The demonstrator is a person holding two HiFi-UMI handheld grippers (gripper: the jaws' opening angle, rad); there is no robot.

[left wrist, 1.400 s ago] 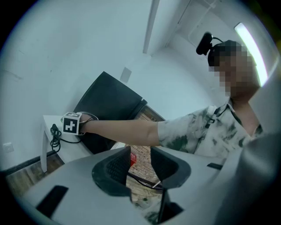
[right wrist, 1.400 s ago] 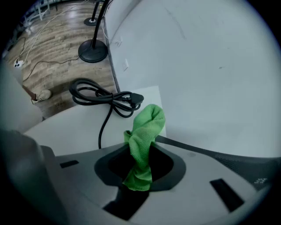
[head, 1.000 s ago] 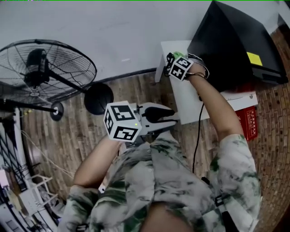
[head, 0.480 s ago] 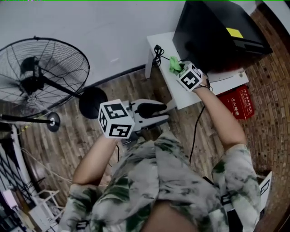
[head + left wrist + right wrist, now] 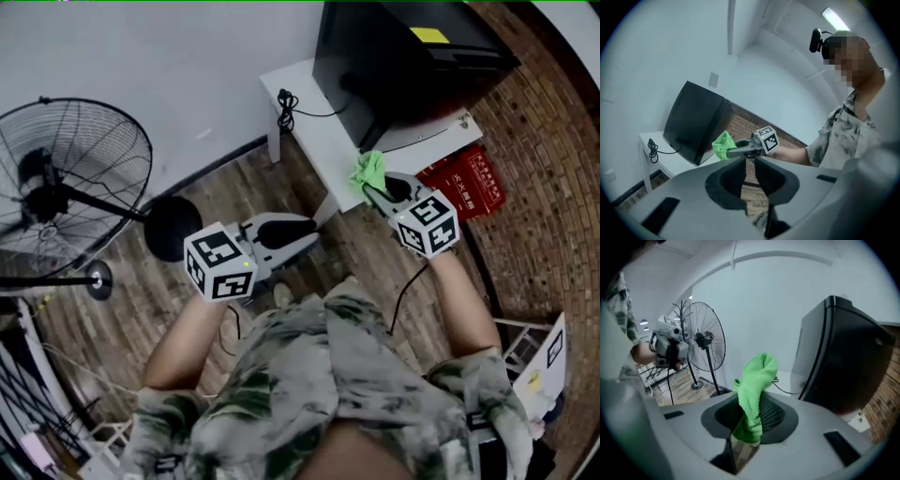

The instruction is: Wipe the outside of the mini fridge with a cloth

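Observation:
The black mini fridge point(image 5: 403, 66) stands on a low white table point(image 5: 314, 141); it also shows in the left gripper view point(image 5: 691, 119) and the right gripper view point(image 5: 848, 366). My right gripper point(image 5: 378, 190) is shut on a bright green cloth point(image 5: 369, 170), which sticks up from between the jaws point(image 5: 757, 380). It hangs at the table's near edge, just off the fridge's lower corner, not touching it. My left gripper point(image 5: 302, 234) hovers over the wooden floor left of the table. Its jaws are closing, a narrow gap still shows, and nothing is between them point(image 5: 749, 165).
A large pedestal fan point(image 5: 66, 178) with a round black base point(image 5: 173, 225) stands on the floor at the left. A black power cord point(image 5: 284, 105) lies coiled on the table's left end. A red box point(image 5: 464, 183) sits beside the table on the brick floor.
My right gripper has drawn back with the cloth from the fridge's side to the table's near edge. The left gripper's jaws have narrowed. The head view has swung, shifting everything leftward.

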